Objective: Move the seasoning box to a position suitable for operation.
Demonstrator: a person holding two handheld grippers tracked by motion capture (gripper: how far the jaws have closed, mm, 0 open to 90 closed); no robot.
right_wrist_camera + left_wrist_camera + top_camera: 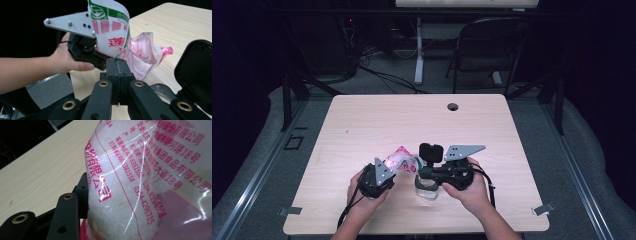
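Note:
A plastic bag point(401, 160) with pink print, holding white crystals, hangs tilted above the table between the two grippers. My left gripper point(392, 170) is shut on its filled lower part; in the left gripper view the bag point(140, 180) presses against one black finger point(67, 215). My right gripper point(117, 65) has its jaws shut on the bag's thin top edge point(117, 53), near the open mouth of the bag point(110, 32). Below the right gripper point(421, 169) stands a clear jar point(427, 191) with its black flip lid point(431, 152) raised.
The light wooden table point(412, 120) has a cable hole point(452, 106) near its far edge. A folding chair point(492, 45) and a desk leg point(418, 50) stand beyond the table. The jar's rim point(162, 91) and lid point(195, 75) sit close on the right in the right gripper view.

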